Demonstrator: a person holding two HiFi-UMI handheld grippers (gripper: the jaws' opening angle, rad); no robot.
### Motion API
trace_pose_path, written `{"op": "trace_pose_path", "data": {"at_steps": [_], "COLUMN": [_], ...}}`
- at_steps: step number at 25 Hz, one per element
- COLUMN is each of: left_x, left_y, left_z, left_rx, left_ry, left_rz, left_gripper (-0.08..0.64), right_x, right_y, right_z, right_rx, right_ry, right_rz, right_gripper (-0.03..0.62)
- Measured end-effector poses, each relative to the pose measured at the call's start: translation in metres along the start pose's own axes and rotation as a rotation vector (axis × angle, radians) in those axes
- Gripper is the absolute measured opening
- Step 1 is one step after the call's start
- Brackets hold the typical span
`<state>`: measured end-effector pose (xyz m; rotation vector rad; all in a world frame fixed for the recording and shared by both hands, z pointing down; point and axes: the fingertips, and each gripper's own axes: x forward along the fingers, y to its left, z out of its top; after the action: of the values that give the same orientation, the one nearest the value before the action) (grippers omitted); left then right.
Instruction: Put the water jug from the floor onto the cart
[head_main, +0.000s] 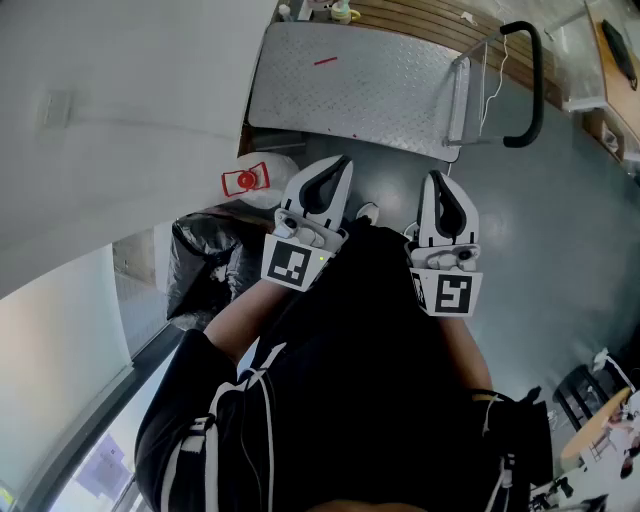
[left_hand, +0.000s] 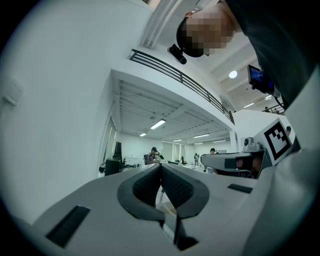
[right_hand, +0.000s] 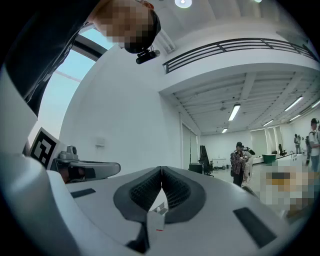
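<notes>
Grey floor, head view: the jug (head_main: 258, 178) stands by the wall, just off the cart's (head_main: 370, 85) near left corner. Left gripper (head_main: 333, 168) and right gripper (head_main: 441, 183) hover level, likely readying a reach. Left gripper view: jaws closed, empty. Right gripper view: likewise.

A white left gripper (head_main: 335, 166) and a white right gripper (head_main: 440, 182), black jaws together, sit side by side above a grey floor (head_main: 560, 250). Beyond them stands a grey ridged-metal platform cart (head_main: 350, 90). A pale, red-labelled water jug (head_main: 255, 178) sits off its near left corner.
</notes>
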<state>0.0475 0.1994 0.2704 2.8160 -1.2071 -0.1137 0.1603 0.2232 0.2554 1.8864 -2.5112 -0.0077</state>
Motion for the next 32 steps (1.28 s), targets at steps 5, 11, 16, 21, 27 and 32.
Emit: {"op": "trace_pose_path", "data": {"at_steps": [5, 11, 16, 21, 27, 32], "left_x": [-0.008, -0.019, -0.038, -0.054, -0.067, -0.072], "left_y": [0.001, 0.019, 0.037, 0.05, 0.052, 0.053], "left_z": [-0.005, 0.003, -0.002, -0.01, -0.012, -0.012], "left_rx": [-0.006, -0.002, 0.009, 0.022, 0.036, 0.052], "left_ry": [0.009, -0.018, 0.02, 0.054, 0.076, 0.084], "left_rz": [0.034, 0.134, 0.227, 0.304, 0.357, 0.355], "left_gripper": [0.018, 0.018, 0.018, 0.018, 0.018, 0.018], "right_x": [-0.005, -0.009, -0.012, -0.013, -0.016, -0.012], "right_y": [0.002, 0.0, -0.003, -0.004, 0.001, 0.009], "right_z": [-0.001, -0.005, -0.011, -0.017, -0.024, -0.023], "right_rx": [0.006, 0.046, 0.052, 0.063, 0.082, 0.08], "right_ry": [-0.008, -0.004, 0.013, 0.021, 0.038, 0.036], "right_rz": [0.016, 0.038, 0.056, 0.081, 0.11, 0.111], "right_gripper": [0.018, 0.018, 0.018, 0.018, 0.018, 0.018]}}
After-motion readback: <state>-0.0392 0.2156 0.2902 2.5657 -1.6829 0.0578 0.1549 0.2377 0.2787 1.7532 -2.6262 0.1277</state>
